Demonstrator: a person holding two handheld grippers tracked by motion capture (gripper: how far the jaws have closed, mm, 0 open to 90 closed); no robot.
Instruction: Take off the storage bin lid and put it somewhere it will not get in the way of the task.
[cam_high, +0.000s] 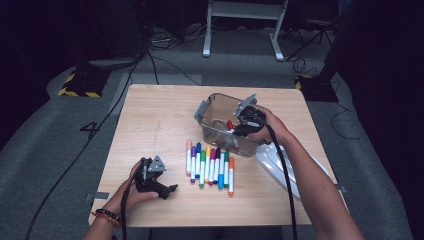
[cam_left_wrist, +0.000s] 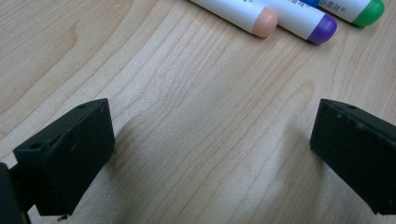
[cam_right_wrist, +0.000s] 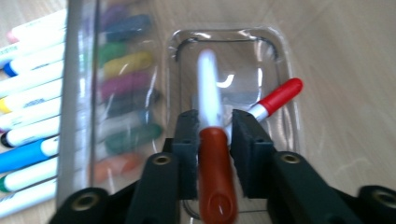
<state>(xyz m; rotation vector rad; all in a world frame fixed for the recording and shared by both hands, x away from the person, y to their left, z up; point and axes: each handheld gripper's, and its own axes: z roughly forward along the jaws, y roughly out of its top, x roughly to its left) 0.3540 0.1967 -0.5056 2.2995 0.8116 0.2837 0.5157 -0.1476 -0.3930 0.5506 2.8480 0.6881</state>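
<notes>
My right gripper (cam_high: 239, 129) reaches down into a clear plastic box (cam_high: 211, 106) at the middle of the table. Its jaws hold a marker with a dark red cap (cam_right_wrist: 215, 177), whose white barrel points down toward the box floor and looks blurred (cam_right_wrist: 208, 88). Another red-capped marker (cam_right_wrist: 279, 97) lies on the box floor. A row of several coloured markers (cam_high: 210, 167) rests on the wood just in front of the box. My left gripper (cam_high: 169, 190) sits low on the table to the left of the row, open (cam_left_wrist: 212, 140), with bare wood between its pads.
The box's clear lid (cam_high: 280, 167) lies on the table right of the markers, under my right forearm. The wooden table (cam_high: 150, 120) stands on grey carpet, with cables and stands in the dark behind it.
</notes>
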